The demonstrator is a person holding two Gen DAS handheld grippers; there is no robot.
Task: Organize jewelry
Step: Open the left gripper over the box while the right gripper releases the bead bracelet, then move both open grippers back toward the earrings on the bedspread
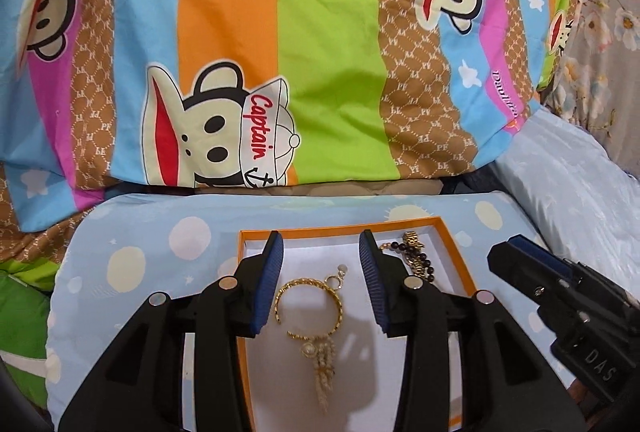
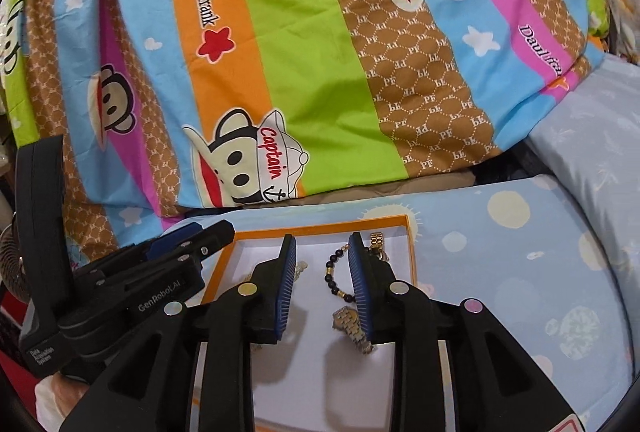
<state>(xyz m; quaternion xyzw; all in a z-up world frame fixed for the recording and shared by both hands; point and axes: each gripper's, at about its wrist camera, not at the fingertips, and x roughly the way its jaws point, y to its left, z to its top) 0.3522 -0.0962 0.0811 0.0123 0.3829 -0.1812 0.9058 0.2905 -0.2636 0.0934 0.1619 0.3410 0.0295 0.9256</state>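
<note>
- Bright striped monkey-print bedding [image 1: 328, 44] is filling the background, with a pale blue dotted cushion [image 1: 132, 252] lying in front of it.
- Sitting on that cushion is an orange-rimmed box [image 1: 336, 231] with a white floor, holding all the jewelry.
- Left gripper [image 1: 322, 282] is hovering over the box, jaws spread wide, nothing in them; the gold bangle [image 1: 310, 302] with its pearl tassel is lying right below the gap.
- Right gripper [image 2: 322, 288] is hanging alongside, jaws spread too, empty.
- Dark bead bracelet [image 2: 334, 278] and a gold-and-silver watch [image 2: 352, 328] are lying in the box's right part, partly hiding behind the right jaw.
</note>
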